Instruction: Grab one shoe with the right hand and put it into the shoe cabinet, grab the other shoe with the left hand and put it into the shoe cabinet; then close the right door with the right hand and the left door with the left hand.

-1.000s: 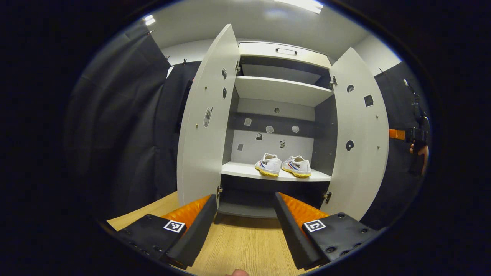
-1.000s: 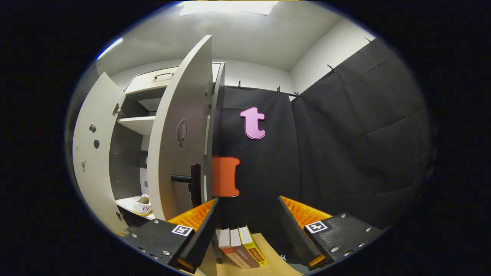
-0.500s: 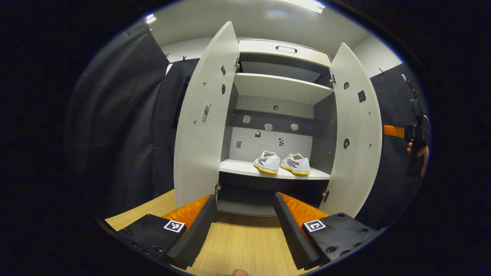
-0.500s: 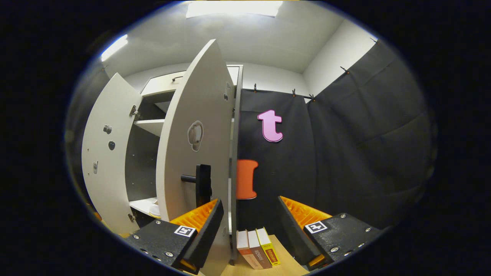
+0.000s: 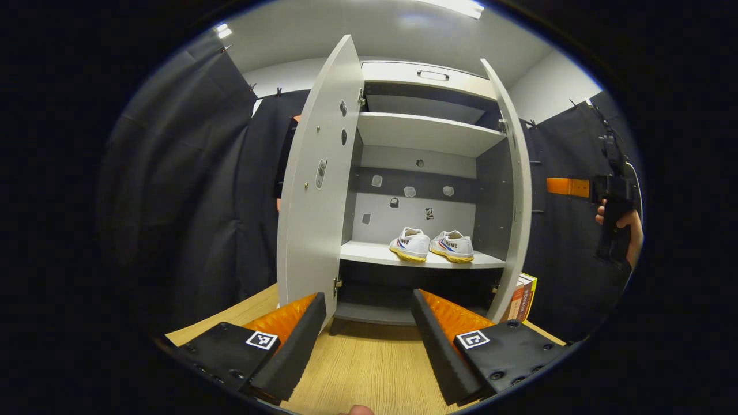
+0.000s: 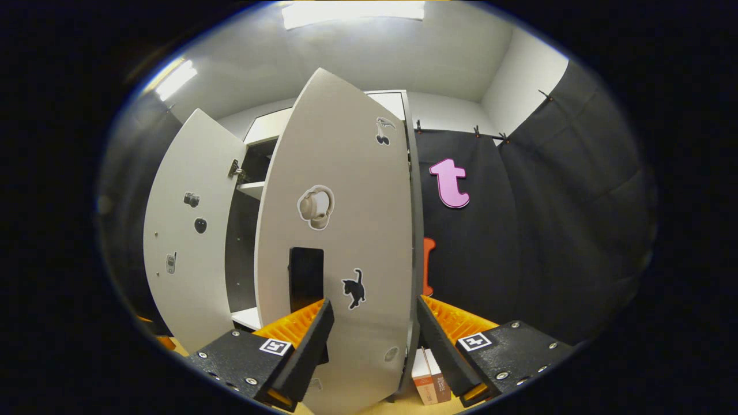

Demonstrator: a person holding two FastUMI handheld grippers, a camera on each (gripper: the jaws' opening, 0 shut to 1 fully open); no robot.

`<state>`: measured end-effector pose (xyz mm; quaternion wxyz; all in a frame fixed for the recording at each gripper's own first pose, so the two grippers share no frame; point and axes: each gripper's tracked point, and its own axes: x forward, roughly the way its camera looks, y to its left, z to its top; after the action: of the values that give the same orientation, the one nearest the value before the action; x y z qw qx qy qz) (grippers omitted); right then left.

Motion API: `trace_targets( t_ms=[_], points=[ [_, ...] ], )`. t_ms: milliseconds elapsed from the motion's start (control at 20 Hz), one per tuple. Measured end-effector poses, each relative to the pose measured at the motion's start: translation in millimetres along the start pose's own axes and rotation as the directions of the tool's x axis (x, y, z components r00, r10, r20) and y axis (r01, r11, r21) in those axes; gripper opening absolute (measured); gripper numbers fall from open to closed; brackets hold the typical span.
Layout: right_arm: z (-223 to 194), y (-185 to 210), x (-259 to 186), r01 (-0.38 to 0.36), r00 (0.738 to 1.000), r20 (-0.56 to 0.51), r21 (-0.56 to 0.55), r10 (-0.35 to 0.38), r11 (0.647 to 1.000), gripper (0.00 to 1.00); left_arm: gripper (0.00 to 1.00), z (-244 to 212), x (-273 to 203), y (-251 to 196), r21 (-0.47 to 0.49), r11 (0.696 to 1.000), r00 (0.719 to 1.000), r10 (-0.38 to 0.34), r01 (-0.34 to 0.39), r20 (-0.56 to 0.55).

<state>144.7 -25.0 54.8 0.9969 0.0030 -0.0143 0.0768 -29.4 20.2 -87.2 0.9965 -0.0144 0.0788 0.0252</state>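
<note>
White shoes (image 5: 432, 246) sit side by side on the cabinet (image 5: 426, 75) shelf (image 5: 369, 253), toes pointing out, so both placement steps look complete and the door closing remains.

Right door (image 6: 346, 230): it stands partly swung, seen almost edge-on in the left gripper view and as a broad face in the right gripper view. The right gripper (image 6: 372, 334) has its fingers spread apart and empty, with the door's lower panel and dark handle (image 6: 305, 276) just ahead of them. Whether a finger touches the panel cannot be told.

Left door (image 5: 317, 184): it is wide open. The left gripper (image 5: 366, 340) hangs back over the wooden tabletop (image 5: 357, 369), fingers spread and empty, well apart from the door.

Hazards from this state:
- A push near the hinge side gives little leverage; the door may stall ajar.
- A finger may catch on the handle and skew the push.
- A hard push may make the door bounce back open.
- The shoes lie near the shelf's front edge; a toe past the edge would block a door, though overhang cannot be judged here.
- Books (image 6: 429, 377) stand beside the cabinet's right side, near the right gripper's low path; a low swing may knock them.
- Closing both doors at once may make their meeting edges clash.
</note>
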Motion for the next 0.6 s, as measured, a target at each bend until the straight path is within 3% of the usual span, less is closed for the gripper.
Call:
trace_targets(
  t_ms=[50,150,200,250,600],
  points=[
    [-0.4,0.4,4.1,0.019,1.000,0.009,-0.011,-0.018,1.000,0.90,0.97,-0.4,-0.7,2.4,0.003,1.000,1.000,0.007,-0.007,-0.001],
    [1.3,9.5,10.8,0.011,1.000,0.017,-0.016,-0.010,1.000,0.92,0.97,0.0,-1.4,6.7,0.006,1.000,1.000,0.019,-0.019,0.000],
    [-0.4,18.6,16.5,-0.005,1.000,0.009,-0.007,0.005,1.000,0.97,0.97,-0.4,-1.2,8.0,0.004,1.000,1.000,0.022,-0.022,0.000],
    [-3.9,28.0,21.1,-0.022,1.000,-0.004,0.003,0.022,1.000,0.92,0.96,0.3,-2.6,8.4,0.003,1.000,1.000,0.025,-0.025,0.000],
    [-19.1,63.0,44.8,-0.089,0.995,-0.053,0.000,0.088,0.996,0.92,0.96,-0.2,-4.1,8.9,-0.018,0.999,1.000,0.027,-0.027,-0.004]
  ],
)
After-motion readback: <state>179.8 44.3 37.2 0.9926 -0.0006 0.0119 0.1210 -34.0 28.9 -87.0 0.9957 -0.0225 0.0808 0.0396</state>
